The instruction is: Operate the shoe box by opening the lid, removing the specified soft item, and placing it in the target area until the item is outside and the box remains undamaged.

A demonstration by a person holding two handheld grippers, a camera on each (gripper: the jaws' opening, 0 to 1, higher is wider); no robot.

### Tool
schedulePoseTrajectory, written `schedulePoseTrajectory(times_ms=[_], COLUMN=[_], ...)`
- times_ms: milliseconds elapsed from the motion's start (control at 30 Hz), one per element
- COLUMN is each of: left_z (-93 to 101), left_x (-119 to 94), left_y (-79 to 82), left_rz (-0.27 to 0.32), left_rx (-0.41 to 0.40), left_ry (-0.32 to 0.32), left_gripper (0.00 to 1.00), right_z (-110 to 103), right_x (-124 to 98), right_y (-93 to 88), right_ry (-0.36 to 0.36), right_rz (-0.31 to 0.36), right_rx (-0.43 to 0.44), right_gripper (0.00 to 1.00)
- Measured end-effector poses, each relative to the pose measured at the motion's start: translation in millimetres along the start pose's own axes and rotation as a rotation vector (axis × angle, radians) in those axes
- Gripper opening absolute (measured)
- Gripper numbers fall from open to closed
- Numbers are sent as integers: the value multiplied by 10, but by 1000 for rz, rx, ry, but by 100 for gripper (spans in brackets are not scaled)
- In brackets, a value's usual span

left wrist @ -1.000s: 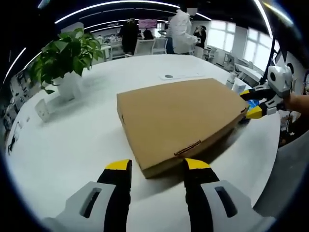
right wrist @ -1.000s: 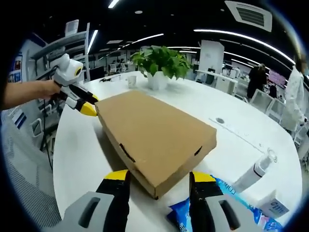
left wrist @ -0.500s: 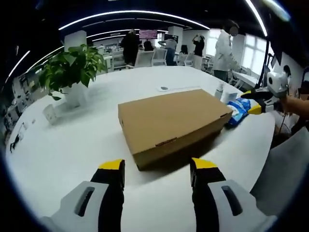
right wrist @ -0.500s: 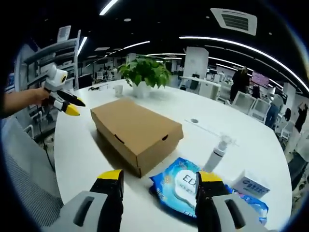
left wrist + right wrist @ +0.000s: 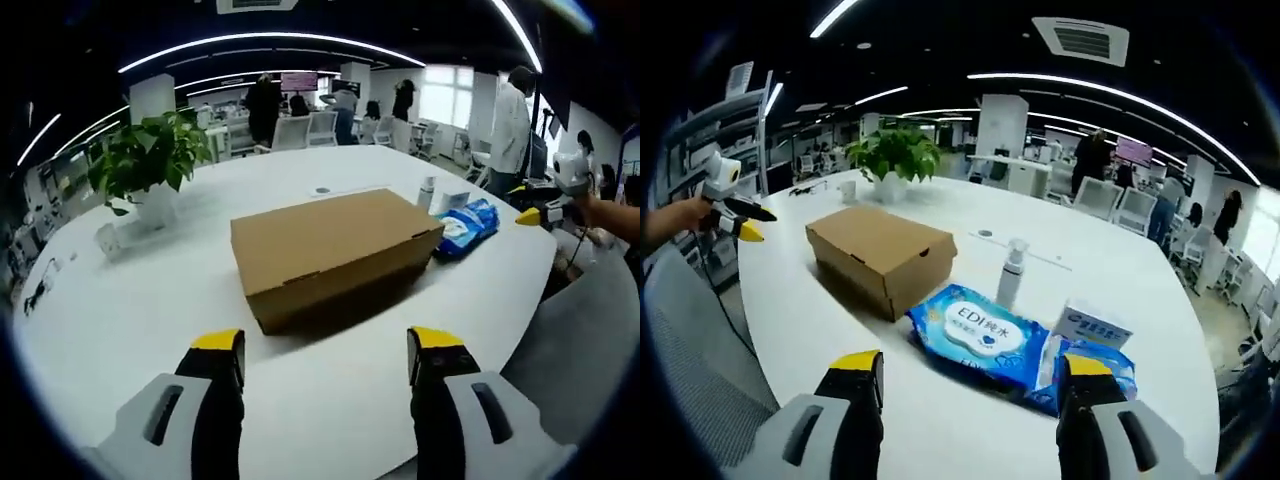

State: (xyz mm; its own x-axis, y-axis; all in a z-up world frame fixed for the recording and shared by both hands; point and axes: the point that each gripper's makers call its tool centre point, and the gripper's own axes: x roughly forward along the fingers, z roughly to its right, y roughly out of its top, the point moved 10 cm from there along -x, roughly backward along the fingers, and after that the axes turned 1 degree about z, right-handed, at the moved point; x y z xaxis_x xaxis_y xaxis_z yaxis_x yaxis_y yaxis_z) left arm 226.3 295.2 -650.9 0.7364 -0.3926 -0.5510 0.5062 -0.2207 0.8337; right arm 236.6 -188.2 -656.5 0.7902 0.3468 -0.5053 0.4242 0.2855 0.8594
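Both grippers, left gripper [image 5: 325, 345] and right gripper [image 5: 965, 365], have backed away wide and empty, leaving the shoe box [image 5: 330, 250] closed on the desk [image 5: 130, 320].

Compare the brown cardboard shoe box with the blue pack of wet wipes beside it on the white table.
The brown cardboard shoe box is a rigid block with square corners and plain, unprinted sides; the blue pack of wet wipes is a soft, flat pouch with a white printed label. The box stands taller and has the larger footprint, while the pack lies low. The box's lid is shut. Both rest on the white table, close together, and neither tool touches them.
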Motion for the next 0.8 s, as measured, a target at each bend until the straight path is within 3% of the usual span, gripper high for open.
schedulePoseTrajectory(times_ms=[400,633,800], left_z=[182,311,364], left_x=[-247,-347,-379], left_y=[-100,-135,-159], left_rz=[67,112,130], left_rx=[25,34,59], left_ry=[25,50,68], left_gripper=[82,98,100], right_z=[-29,-135,-183], right_x=[-411,-505,-561], right_y=[-185,-307,-347], right_ry=[-75,-104,-116], right_rz=[10,26,43], right_rx=[29,1,29], right_gripper=[80,88,92])
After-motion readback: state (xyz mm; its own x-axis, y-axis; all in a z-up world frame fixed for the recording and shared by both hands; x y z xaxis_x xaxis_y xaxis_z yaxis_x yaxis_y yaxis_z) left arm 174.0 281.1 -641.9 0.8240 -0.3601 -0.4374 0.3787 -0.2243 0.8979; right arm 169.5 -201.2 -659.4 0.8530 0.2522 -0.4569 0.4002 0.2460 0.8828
